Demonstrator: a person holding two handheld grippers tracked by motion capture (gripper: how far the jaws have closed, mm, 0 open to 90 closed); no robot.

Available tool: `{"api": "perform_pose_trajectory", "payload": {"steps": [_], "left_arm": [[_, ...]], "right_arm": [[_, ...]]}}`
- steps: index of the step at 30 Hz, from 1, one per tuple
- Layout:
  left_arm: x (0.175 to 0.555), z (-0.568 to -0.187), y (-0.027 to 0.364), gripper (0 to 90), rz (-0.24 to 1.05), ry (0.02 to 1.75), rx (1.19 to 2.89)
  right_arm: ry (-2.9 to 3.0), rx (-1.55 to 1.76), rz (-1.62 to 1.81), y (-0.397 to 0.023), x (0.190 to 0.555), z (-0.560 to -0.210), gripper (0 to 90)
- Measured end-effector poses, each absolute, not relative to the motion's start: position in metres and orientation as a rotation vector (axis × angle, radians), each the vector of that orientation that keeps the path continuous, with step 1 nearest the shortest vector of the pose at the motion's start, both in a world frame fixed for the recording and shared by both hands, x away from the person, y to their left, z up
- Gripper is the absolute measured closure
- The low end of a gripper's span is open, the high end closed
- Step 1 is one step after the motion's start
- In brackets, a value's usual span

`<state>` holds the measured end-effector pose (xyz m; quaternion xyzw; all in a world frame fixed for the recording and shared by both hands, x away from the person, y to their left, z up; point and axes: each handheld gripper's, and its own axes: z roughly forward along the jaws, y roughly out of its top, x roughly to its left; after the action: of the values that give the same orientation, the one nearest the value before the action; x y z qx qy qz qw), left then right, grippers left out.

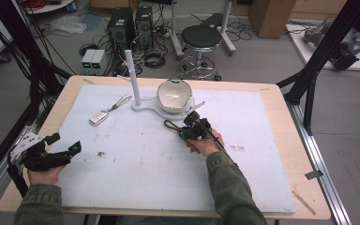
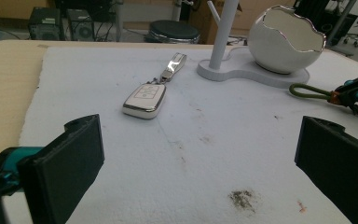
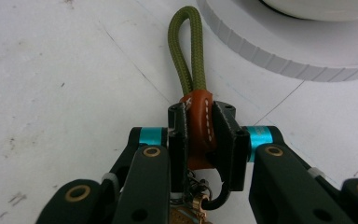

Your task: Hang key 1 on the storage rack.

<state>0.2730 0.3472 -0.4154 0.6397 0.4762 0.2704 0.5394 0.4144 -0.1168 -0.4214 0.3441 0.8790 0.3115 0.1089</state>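
Right gripper (image 3: 200, 135) clamped on the brown leather tab of a green cord keyring (image 3: 189, 51), lying on the white mat (image 1: 168, 159) just beside the stand (image 1: 143, 107). Left gripper (image 2: 200, 154) wide apart, holding nothing, near the mat's left edge.

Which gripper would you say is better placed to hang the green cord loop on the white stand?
Right, probably: the right gripper is shut on the cord loop beside the white stand; the left gripper stands open, farther off.

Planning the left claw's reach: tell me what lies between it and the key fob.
Only bare white mat between left claw and key fob, per left gripper view.
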Motion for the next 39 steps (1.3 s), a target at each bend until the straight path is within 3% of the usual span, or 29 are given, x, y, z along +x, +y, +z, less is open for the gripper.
{"api": "perform_pose_trajectory", "payload": {"steps": [39], "left_arm": [[0.273, -0.417, 0.347, 1.7, 0.64, 1.137, 1.525]], "right_arm": [[2.535, 1.032, 1.168, -0.116, 0.404, -0.354, 76.9]]}}
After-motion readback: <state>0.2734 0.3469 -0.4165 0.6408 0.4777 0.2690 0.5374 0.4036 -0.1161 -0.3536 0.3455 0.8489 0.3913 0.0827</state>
